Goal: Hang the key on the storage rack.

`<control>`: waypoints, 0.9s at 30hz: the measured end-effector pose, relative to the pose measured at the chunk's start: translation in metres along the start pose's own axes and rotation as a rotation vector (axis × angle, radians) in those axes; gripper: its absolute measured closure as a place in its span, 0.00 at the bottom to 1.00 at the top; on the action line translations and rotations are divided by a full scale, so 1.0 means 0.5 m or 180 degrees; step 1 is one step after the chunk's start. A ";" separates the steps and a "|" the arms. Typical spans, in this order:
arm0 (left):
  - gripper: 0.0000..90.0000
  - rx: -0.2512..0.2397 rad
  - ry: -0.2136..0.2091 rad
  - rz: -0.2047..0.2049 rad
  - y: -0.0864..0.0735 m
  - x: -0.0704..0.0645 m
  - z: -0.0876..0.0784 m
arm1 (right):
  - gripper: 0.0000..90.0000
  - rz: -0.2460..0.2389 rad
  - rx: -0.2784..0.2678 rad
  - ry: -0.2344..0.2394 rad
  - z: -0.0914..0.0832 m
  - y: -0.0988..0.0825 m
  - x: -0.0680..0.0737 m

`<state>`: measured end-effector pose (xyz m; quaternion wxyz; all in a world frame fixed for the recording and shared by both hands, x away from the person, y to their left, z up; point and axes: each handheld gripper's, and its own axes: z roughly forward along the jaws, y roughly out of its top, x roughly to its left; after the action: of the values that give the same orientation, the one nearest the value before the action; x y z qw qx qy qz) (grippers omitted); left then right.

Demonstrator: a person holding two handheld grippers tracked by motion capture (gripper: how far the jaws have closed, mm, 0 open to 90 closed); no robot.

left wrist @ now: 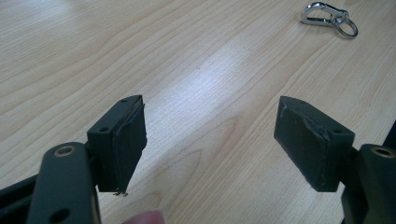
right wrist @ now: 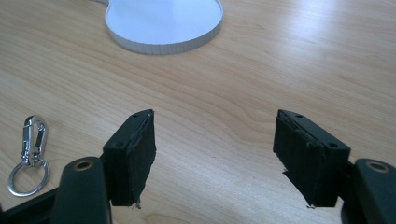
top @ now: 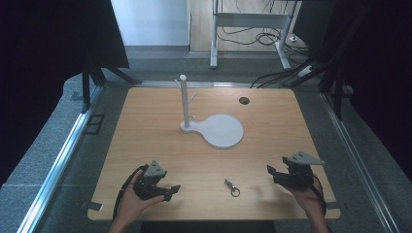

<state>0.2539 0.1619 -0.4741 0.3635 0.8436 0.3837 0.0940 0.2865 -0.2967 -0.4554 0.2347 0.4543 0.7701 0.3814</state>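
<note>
A small silver carabiner clip with a key ring (top: 232, 187) lies flat on the wooden table near its front edge, between my two grippers. The clip (left wrist: 329, 17) appears far right in the left gripper view and the clip (right wrist: 29, 152) lies at the left edge of the right gripper view. My left gripper (top: 174, 190) is held at the front left, open, with nothing between its jaws. At the front right my right gripper (top: 270, 172) is open and empty too. A white stand (top: 183, 102) with an upright post, small pegs and a round base plate (top: 222, 130) stands at the table's middle.
The table (top: 145, 141) has a round cable hole (top: 244, 100) at the back right. Metal rails run along both sides. A desk frame and cables sit on the floor beyond the far edge. The white base plate's rim (right wrist: 163, 45) lies ahead of the right gripper.
</note>
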 end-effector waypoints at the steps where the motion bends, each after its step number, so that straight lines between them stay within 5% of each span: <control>1: 0.29 0.0000 0.0000 0.0000 0.000 0.000 0.000 | 0.35 0.0000 0.0000 0.0000 0.000 0.000 0.000; 27: 0.29 -0.0045 -0.0022 0.0007 0.003 -0.003 -0.012 | 0.44 -0.0001 0.0129 0.0037 0.006 -0.012 -0.009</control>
<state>0.2510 0.1636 -0.4687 0.3707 0.8418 0.3808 0.0943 0.2876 -0.3013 -0.4618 0.2210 0.4567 0.7790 0.3684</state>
